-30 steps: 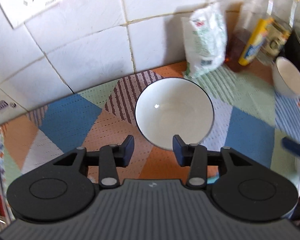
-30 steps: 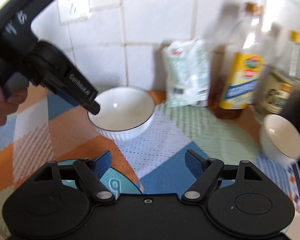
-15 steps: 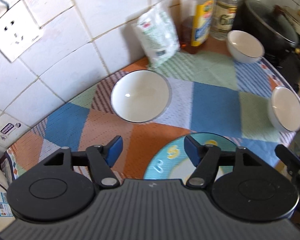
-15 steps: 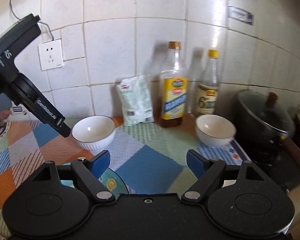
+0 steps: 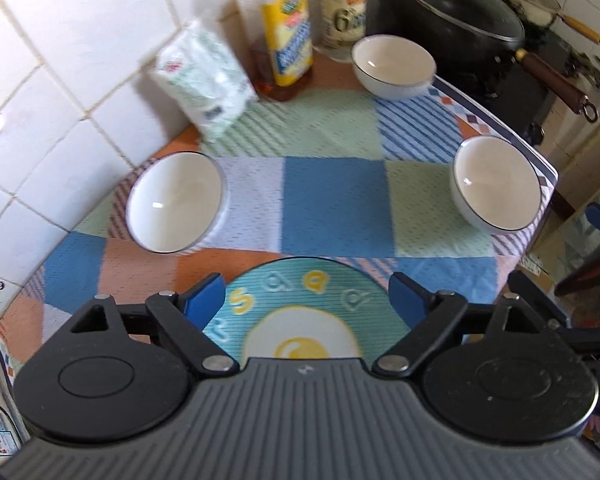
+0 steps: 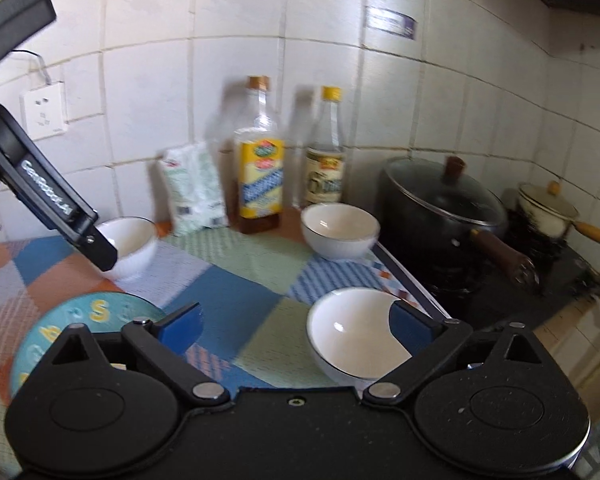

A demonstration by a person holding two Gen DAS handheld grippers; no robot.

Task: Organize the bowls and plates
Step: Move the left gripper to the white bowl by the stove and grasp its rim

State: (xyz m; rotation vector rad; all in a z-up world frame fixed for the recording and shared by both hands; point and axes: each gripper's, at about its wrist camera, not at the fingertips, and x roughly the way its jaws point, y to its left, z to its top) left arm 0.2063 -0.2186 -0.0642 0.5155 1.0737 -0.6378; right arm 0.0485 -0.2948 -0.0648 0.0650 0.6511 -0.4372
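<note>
Left hand-held gripper (image 5: 303, 294): your blue-tipped fingers stand wide apart and hold nothing; they hover above the round teal plate with a fried-egg print (image 5: 296, 312), bottom centre of the left view.
Right hand-held gripper (image 6: 296, 322): you hold it spread wide and empty; its right finger overlaps the near white bowl with a dark rim (image 6: 352, 334), lower centre of the right view. Contact cannot be told.
Far white bowl (image 6: 340, 230): sits at mid-frame in the right view, just before the two bottles.
Left white bowl (image 5: 176, 202): centre left of the left view, near the tiled wall.
Bench (image 5: 336, 196): covered with a patchwork cloth of blue, green and orange; all three bowls lie well apart, upright.
Yellow-labelled oil bottle (image 6: 260, 176): upright against the wall, beside a clear bottle with a yellow cap (image 6: 326, 160).
White and green packet (image 5: 204, 80): leans on the tiles, upper left.
Black lidded pot (image 6: 440, 196): on the stove, right of the bench.
</note>
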